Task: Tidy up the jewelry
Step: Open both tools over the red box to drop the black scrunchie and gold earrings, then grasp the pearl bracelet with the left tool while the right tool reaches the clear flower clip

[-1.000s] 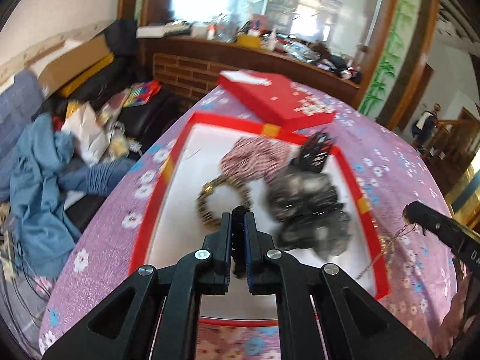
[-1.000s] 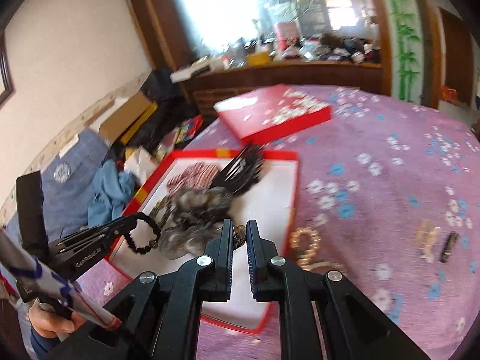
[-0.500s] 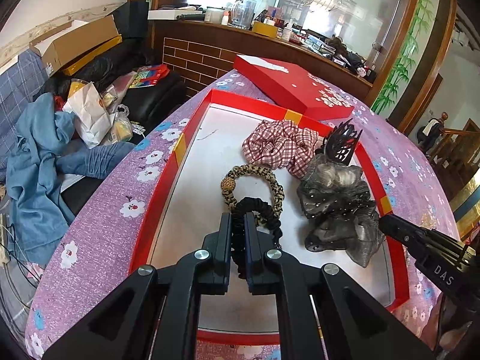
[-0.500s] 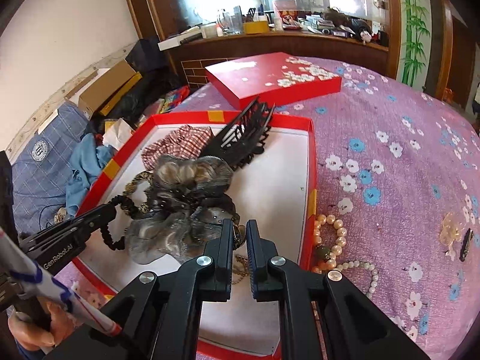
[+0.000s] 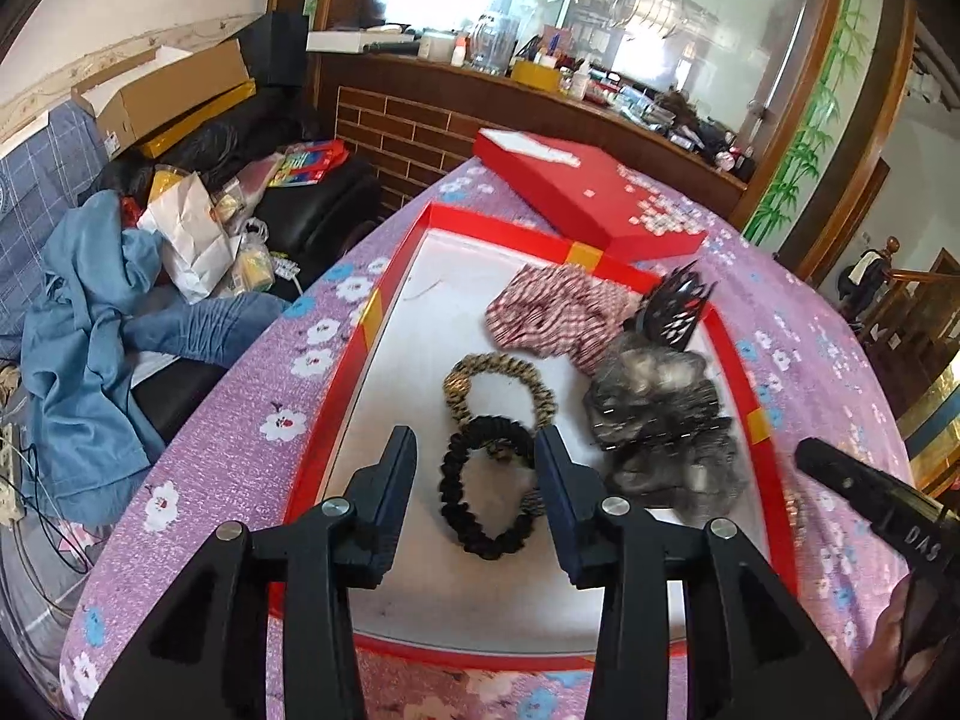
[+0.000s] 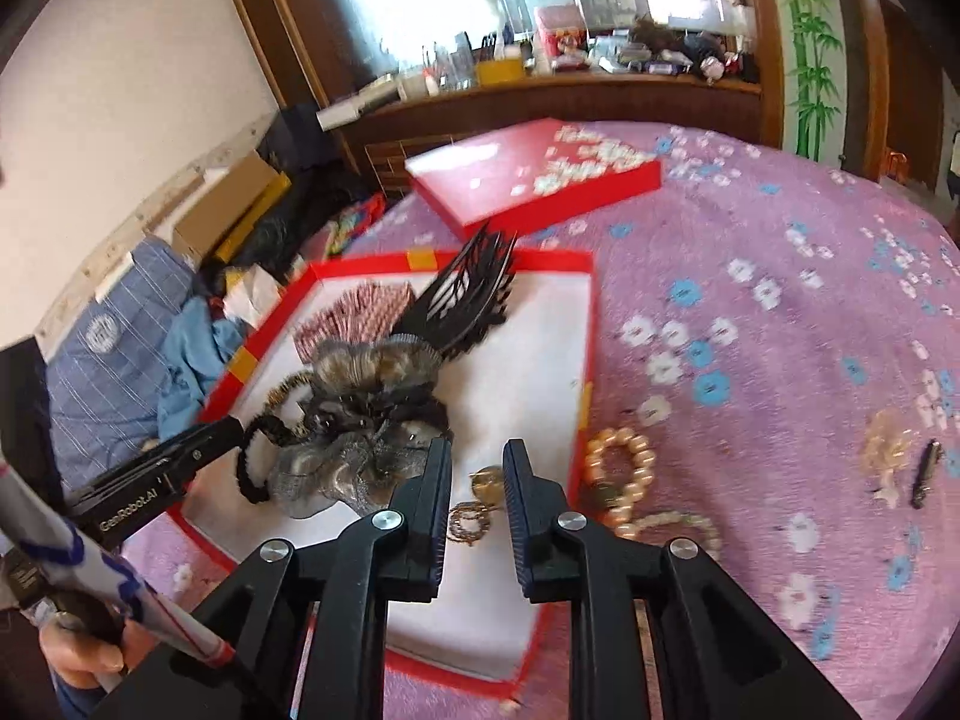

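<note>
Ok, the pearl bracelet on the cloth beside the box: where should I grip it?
Pinch the pearl bracelet across its far-side beads, coming from above with the right gripper. It lies flat as an open loop, so one finger fits inside.

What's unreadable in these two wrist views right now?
- Right wrist view: gold chain piece between the opening right gripper fingers, partly behind the left finger; type unclear.
- Right wrist view: small items on the purple cloth, blurred and tiny.
- Left wrist view: leopard hair tie partly under the black hair tie.
</note>
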Motion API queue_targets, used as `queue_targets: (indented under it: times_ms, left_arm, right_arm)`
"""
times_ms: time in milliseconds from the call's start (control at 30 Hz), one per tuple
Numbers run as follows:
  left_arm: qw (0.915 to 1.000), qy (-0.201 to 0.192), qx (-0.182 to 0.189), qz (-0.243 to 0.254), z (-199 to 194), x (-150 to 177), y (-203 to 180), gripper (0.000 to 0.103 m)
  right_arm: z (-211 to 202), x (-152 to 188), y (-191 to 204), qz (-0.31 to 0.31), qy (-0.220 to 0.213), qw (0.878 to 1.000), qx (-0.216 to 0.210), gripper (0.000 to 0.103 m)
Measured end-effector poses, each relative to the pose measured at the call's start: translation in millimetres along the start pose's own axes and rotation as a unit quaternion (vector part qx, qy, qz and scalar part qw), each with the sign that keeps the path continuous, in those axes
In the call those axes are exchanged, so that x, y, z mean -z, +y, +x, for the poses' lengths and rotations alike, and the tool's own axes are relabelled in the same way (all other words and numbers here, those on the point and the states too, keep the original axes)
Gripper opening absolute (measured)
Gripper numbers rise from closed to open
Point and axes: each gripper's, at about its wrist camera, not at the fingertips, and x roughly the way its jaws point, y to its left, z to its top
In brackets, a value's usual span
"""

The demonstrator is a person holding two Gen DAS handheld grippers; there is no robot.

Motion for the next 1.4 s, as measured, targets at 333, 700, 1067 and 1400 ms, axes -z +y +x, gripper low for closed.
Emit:
queue_targets:
  times_ms: [333, 700, 1067, 1400]
  left_arm:
    - [0.9960, -0.010, 0.050, 0.074, -27, 3, -73, 0.039]
    - [0.9687, 0.111, 0.132, 0.178, 14, 18, -192, 0.038]
    - [0.9599, 0.172, 0.059, 0.214, 70, 34, -235, 0.019]
    - [0.9610, 0.155, 0.066, 0.219, 80, 36, -246, 0.007]
  right_arm:
    - [-73, -4, -99, 0.086, -0.063, 0.993, 0.046, 0.019]
    - [-71, 22, -202, 0.195, -0.059, 0.975, 0.088, 0.019]
    - [-68, 30, -224, 0.232, -0.056, 0.970, 0.054, 0.019]
    - [-65, 29, -223, 0.224, -0.058, 0.971, 0.057, 0.019]
